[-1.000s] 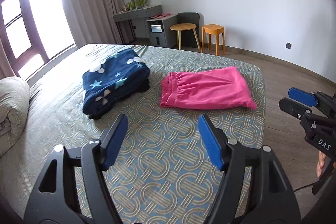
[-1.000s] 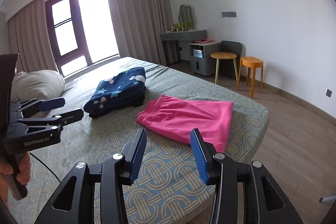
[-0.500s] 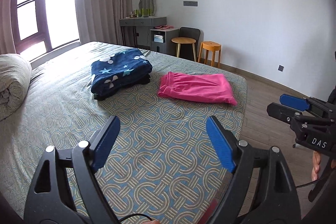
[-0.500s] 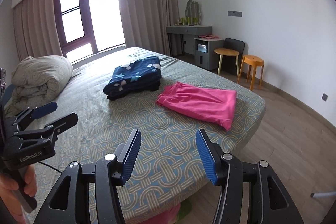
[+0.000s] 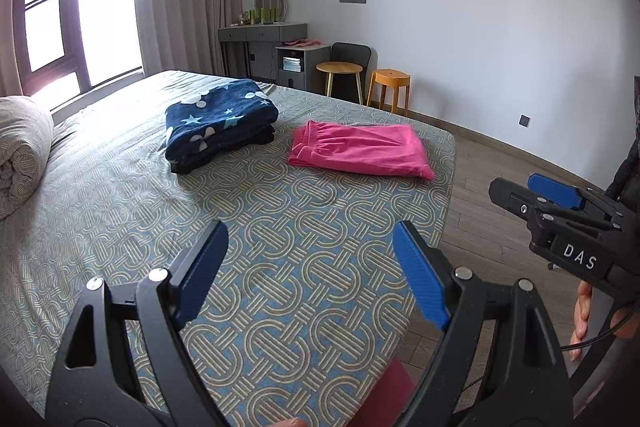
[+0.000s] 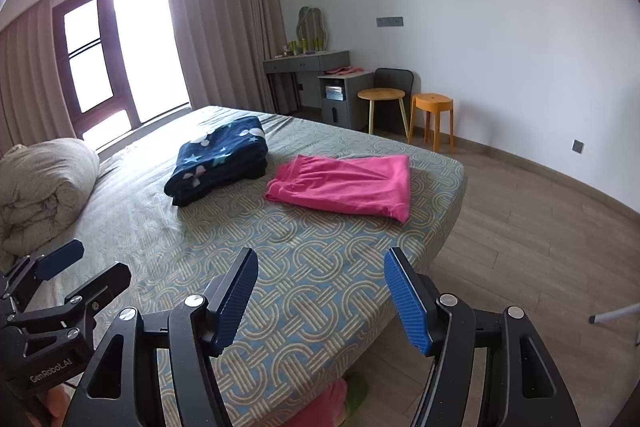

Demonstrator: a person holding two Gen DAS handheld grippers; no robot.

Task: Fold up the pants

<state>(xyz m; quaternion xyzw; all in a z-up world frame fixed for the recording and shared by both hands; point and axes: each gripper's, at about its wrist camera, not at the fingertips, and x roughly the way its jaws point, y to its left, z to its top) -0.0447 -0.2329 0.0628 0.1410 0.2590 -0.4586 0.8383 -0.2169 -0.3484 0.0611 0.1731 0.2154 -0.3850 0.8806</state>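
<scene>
Holding both tools above the near bed (image 5: 120, 187) edge, we keep the left gripper (image 5: 308, 271) and right gripper (image 6: 320, 297) spread wide, gripping nothing; the folded pink pants (image 5: 360, 149) lie well ahead beside a navy starred blanket (image 5: 218, 123).

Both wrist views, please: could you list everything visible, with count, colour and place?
pants: one, pink, folded flat near the bed's far corner
blanket: one, navy with stars, folded, left of the pants
duvet: one, beige, rolled, at the bed's left end
bed: one, grey-blue patterned cover
stools: two, one wood-topped, one orange, by the wall
chair: one, dark, behind the stools
desk: one, grey, beside the curtains
left gripper: blue pads, jaws open, holding nothing
right gripper: blue pads, jaws open, holding nothing
</scene>
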